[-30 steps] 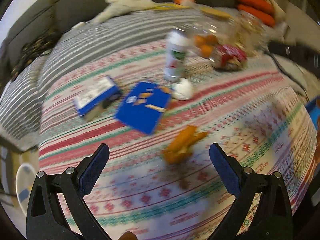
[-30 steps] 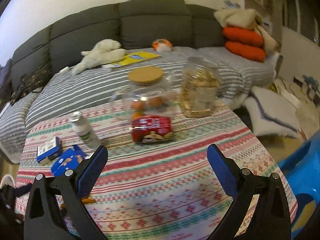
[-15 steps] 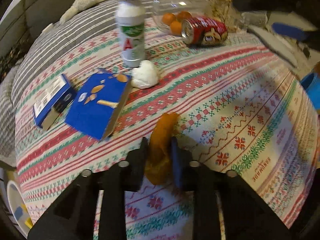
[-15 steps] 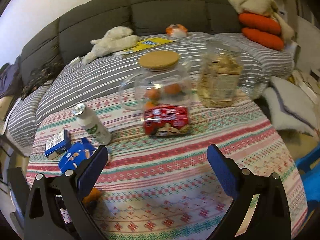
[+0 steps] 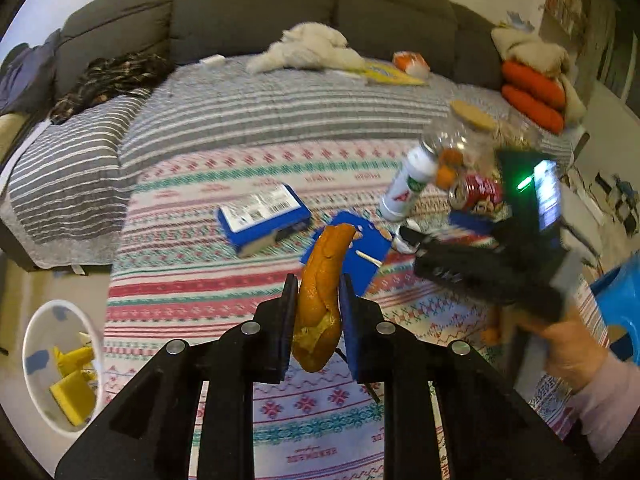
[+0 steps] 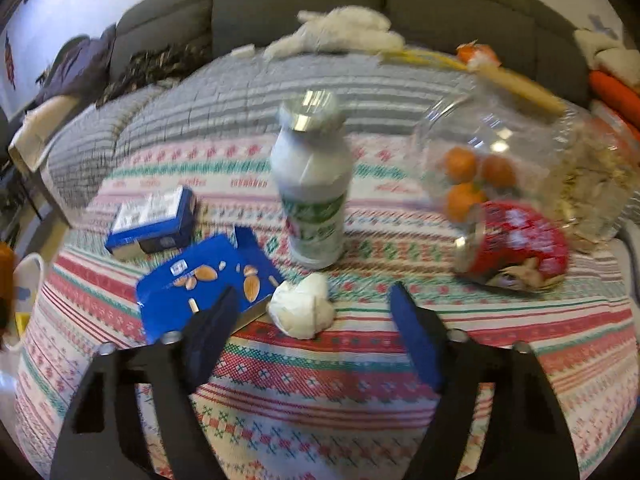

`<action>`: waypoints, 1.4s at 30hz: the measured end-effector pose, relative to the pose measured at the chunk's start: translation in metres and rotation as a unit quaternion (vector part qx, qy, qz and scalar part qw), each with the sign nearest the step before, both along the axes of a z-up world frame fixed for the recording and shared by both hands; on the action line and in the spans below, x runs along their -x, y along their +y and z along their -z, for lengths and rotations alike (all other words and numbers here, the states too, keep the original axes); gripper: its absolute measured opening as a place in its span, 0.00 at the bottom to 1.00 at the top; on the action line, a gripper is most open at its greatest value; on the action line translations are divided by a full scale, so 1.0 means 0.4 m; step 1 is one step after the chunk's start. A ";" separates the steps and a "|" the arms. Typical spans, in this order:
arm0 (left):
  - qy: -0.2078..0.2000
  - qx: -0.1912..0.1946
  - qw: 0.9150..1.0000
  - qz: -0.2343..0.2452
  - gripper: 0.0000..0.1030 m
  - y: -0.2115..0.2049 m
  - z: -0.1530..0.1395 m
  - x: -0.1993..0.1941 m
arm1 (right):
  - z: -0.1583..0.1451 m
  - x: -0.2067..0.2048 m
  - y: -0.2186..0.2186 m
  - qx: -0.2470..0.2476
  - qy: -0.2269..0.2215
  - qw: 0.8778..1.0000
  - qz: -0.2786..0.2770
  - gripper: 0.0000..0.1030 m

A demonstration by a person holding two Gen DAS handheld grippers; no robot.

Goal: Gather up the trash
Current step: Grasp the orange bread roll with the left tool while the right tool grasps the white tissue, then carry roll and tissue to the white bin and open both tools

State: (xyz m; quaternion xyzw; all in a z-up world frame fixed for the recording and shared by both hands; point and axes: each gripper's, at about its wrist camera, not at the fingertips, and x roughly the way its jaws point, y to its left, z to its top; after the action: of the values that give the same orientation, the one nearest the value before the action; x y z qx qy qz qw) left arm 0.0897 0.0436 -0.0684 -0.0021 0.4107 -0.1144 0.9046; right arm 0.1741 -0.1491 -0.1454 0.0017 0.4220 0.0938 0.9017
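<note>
Trash comes first in the left wrist view: an orange peel (image 5: 320,300) stands clamped between my left gripper (image 5: 316,312) pads, long axis running up and away along the fingers, clear above the tablecloth (image 5: 192,280). The white bin (image 5: 60,364) sits on the floor, left of the peel. Faint upside-down lettering on the cloth hem is unreadable.

From the right wrist view, my right gripper (image 6: 312,324) has just been narrowing, nothing pinched; the crumpled tissue (image 6: 302,310) lies between the tips, nearer the left one. Behind the tissue, the bottle (image 6: 314,184) label is blurred.
</note>
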 end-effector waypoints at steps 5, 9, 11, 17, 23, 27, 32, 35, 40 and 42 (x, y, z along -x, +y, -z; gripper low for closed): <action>-0.003 0.002 1.000 -0.003 0.20 0.007 -0.011 0.006 | 0.049 -0.025 -0.017 -0.052 0.019 0.998 0.007 0.25; -0.005 0.002 1.000 -0.002 0.20 0.006 -0.014 0.004 | 0.045 -0.015 -0.031 -0.074 0.033 0.997 -0.002 0.18; -0.009 0.007 1.000 -0.003 0.20 0.015 -0.017 0.006 | 0.039 -0.001 -0.035 -0.064 0.029 0.997 0.007 0.18; -0.023 0.023 0.999 -0.012 0.20 0.034 -0.040 0.016 | -0.023 0.050 -0.047 -0.054 -0.004 0.998 0.025 0.18; -0.038 0.040 0.998 -0.025 0.20 0.059 -0.065 0.026 | -0.111 0.107 -0.024 -0.052 -0.048 0.997 0.017 0.18; -0.045 0.044 0.997 -0.042 0.20 0.084 -0.075 0.034 | -0.160 0.139 0.005 -0.062 -0.074 0.995 0.006 0.18; -0.050 0.050 0.996 -0.063 0.20 0.128 -0.087 0.044 | -0.204 0.177 0.045 -0.074 -0.096 0.992 -0.015 0.18; -0.054 0.049 0.994 -0.078 0.20 0.161 -0.093 0.053 | -0.220 0.195 0.073 -0.078 -0.104 0.991 -0.027 0.18; -0.054 0.046 0.989 -0.130 0.20 0.259 -0.104 0.066 | -0.228 0.222 0.116 -0.080 -0.109 0.990 -0.050 0.18; -0.052 0.046 0.984 -0.162 0.20 0.323 -0.109 0.075 | -0.230 0.232 0.129 -0.080 -0.110 0.989 -0.058 0.18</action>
State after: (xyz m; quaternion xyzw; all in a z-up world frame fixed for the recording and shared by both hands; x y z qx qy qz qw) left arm 0.0599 0.1729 -0.0250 -0.1048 0.3513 0.0151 0.9303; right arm 0.0812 -0.0973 -0.0532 0.0387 0.3110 0.1788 0.9326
